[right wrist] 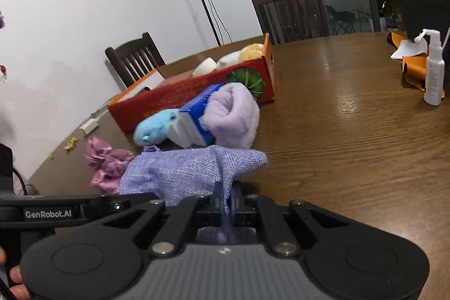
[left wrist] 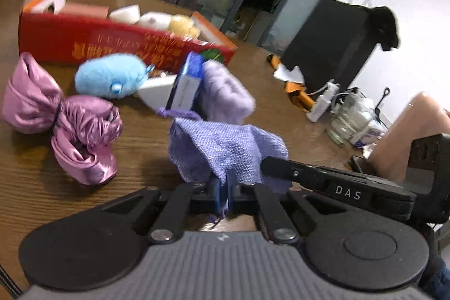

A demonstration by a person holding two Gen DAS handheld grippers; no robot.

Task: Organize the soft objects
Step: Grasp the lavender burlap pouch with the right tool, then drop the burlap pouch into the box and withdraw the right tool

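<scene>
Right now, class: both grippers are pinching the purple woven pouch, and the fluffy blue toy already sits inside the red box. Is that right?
One detail is wrong. Both the left gripper and the right gripper do pinch the purple woven pouch, but the fluffy blue toy lies on the table in front of the red box, as the left wrist view shows.

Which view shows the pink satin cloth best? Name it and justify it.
The left wrist view: the pink satin cloth lies large and unobstructed on the table. In the right wrist view it is small and partly hidden behind the purple mesh bag.
</scene>
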